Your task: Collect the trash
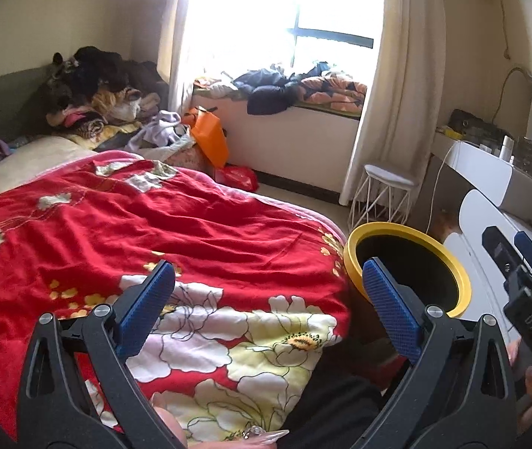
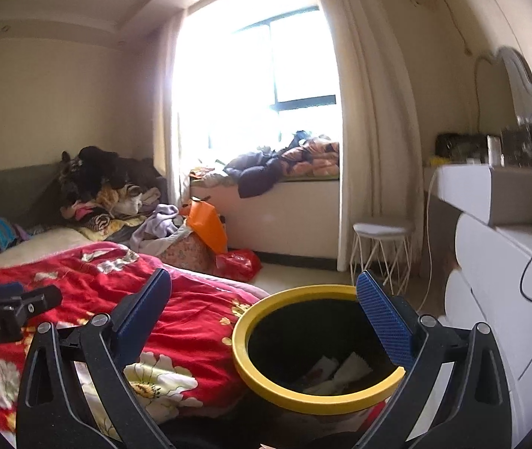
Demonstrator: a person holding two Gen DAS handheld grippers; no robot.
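A yellow-rimmed bin with a dark inside stands on the floor beside the bed; it also shows in the left wrist view. Several white paper scraps lie at its bottom. My right gripper is open and empty, held just above the bin's near rim. My left gripper is open and empty, held over the red floral quilt, left of the bin. The right gripper also appears at the right edge of the left wrist view, and the left gripper at the left edge of the right wrist view.
The bed has a pile of clothes at its far end. An orange bag and a red bag sit by the window seat. A white wire stool and white drawers with a cable stand to the right.
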